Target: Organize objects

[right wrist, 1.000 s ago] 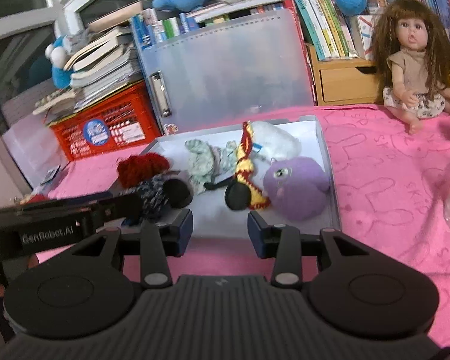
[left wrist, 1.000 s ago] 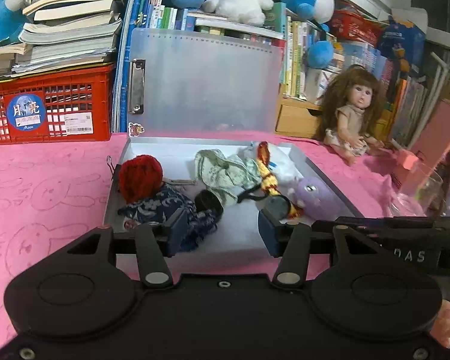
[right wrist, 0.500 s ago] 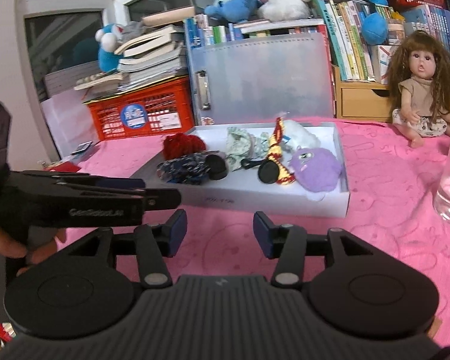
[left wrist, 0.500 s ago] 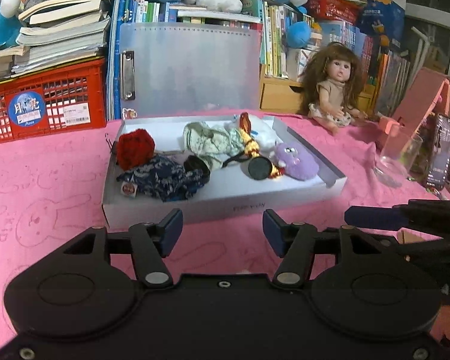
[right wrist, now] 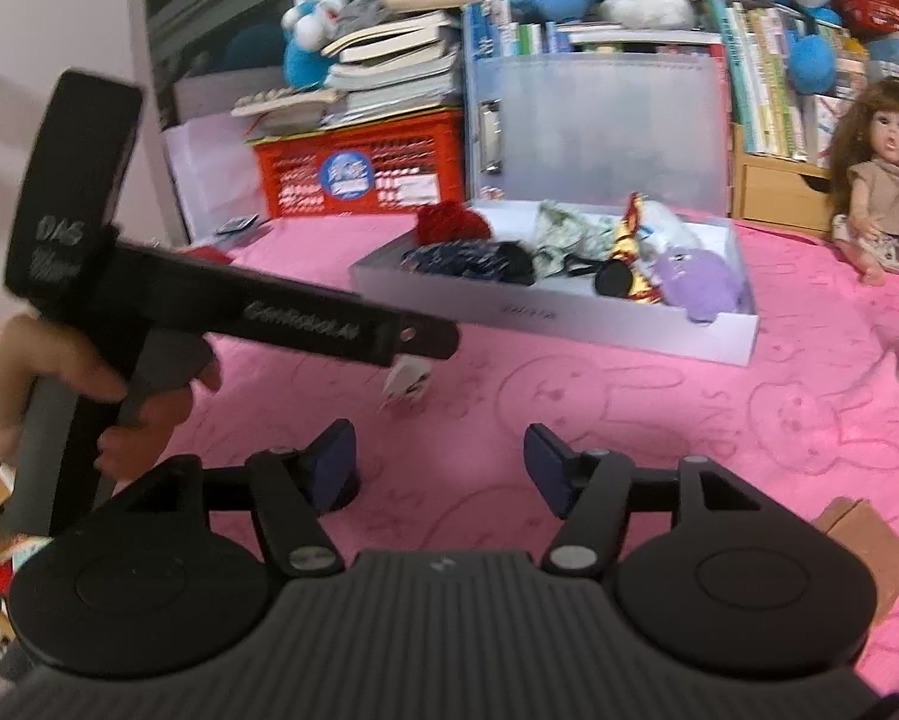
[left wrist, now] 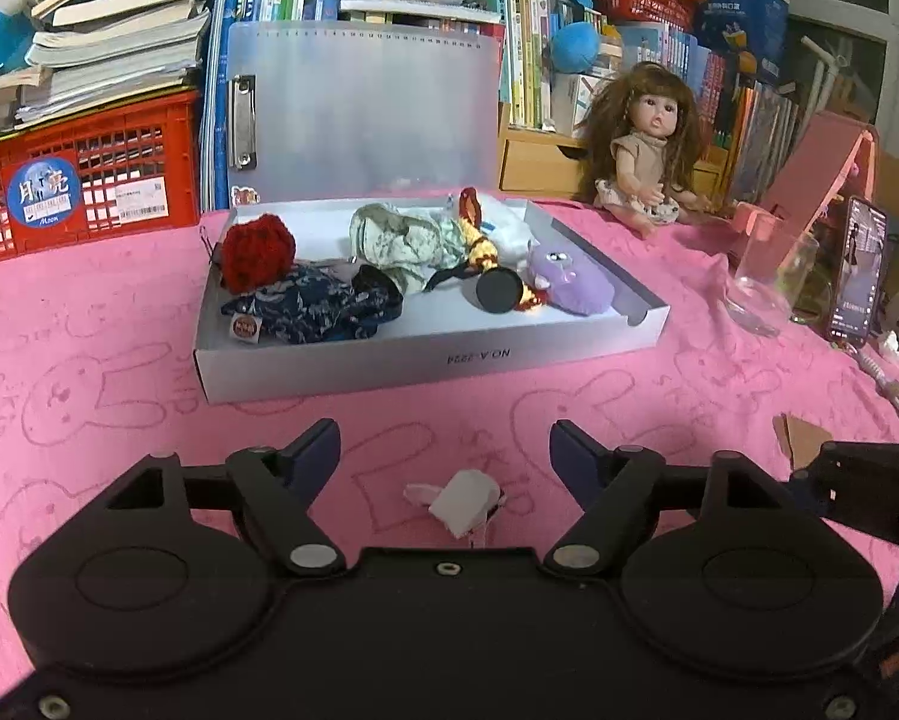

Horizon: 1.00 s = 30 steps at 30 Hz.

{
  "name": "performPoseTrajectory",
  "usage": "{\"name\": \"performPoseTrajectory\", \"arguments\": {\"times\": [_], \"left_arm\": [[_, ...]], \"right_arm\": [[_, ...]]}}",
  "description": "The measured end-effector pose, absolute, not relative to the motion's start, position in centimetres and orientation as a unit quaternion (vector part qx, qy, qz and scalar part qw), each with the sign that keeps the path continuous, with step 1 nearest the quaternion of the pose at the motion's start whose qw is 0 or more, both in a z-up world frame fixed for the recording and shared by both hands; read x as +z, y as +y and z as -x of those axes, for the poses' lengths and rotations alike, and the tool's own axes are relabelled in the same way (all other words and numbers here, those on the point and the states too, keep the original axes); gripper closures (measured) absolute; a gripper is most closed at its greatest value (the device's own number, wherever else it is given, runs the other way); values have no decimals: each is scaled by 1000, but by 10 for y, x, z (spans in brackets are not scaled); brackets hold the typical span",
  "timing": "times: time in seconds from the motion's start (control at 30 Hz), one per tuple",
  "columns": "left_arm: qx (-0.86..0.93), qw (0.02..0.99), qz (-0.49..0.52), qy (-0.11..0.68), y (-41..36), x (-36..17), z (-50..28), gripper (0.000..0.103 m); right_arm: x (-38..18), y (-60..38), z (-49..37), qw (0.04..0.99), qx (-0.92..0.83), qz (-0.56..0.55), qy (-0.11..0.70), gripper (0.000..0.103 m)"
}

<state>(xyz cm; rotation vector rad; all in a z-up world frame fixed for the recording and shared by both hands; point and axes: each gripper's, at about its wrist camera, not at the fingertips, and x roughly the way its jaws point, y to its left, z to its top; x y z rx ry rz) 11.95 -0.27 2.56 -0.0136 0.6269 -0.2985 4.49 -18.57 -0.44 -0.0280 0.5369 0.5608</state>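
While both grippers are gaping empty, the left gripper [left wrist: 443, 450] is hovering nearest the white scrap [left wrist: 463, 498], lower centre.

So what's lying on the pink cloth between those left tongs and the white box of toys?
A small crumpled white scrap, just ahead of the left tongs; beyond it, bare pink cloth up to the white box. The left wrist view shows it.
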Motion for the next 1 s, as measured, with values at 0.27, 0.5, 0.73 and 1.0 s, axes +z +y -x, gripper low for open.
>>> {"name": "performPoseTrajectory", "arguments": {"times": [0.27,0.5,0.73,1.0], "left_arm": [[-149,938,8,314,-4,17,-121,32],[-152,934,9,323,-6,12,-120,48],[-159,931,0,328,-10,9,-115,59],[-156,931,-3,330,-13,7,-113,75]], "right_arm": [[-16,-165,-32,910,311,37,272,26],[-20,-147,-26,908,316,66,268,26],[-21,-143,-29,910,310,60,271,30],[-22,-142,-28,913,303,61,268,54]]}}
